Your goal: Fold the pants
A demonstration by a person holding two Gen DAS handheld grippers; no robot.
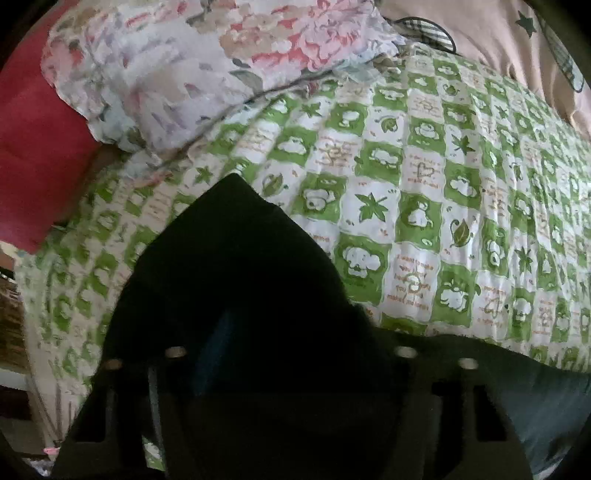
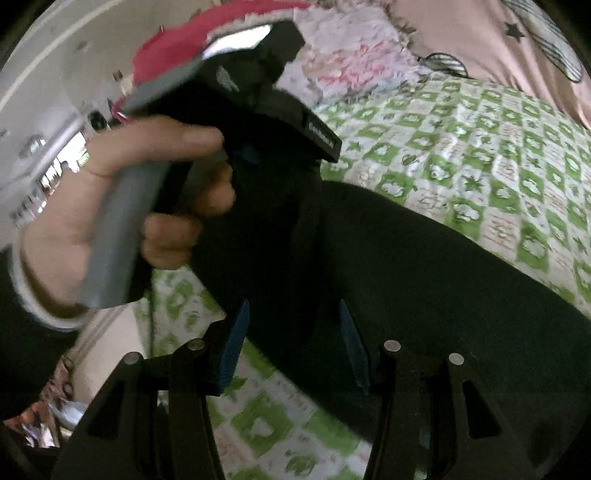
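Observation:
The black pants [image 2: 424, 266] lie across the green-and-white checked sheet [image 2: 491, 166] and rise at their left end to my left gripper [image 2: 280, 192], which a hand [image 2: 122, 192] holds. In the left wrist view the pants [image 1: 236, 258] drape over my left gripper [image 1: 288, 332] and hide its jaws, apart from a dim strip of one blue pad [image 1: 218, 350]; it looks shut on the cloth. My right gripper [image 2: 293, 343] hovers over the pants, open. Both blue pads [image 2: 236, 339] show bare inner faces.
A floral quilt [image 1: 177, 66] is bunched at the head of the bed beside a red cushion [image 1: 33, 155]. A pink star-print cover [image 1: 491, 33] lies along the far side. The bed's left edge [image 1: 33, 302] drops to the floor.

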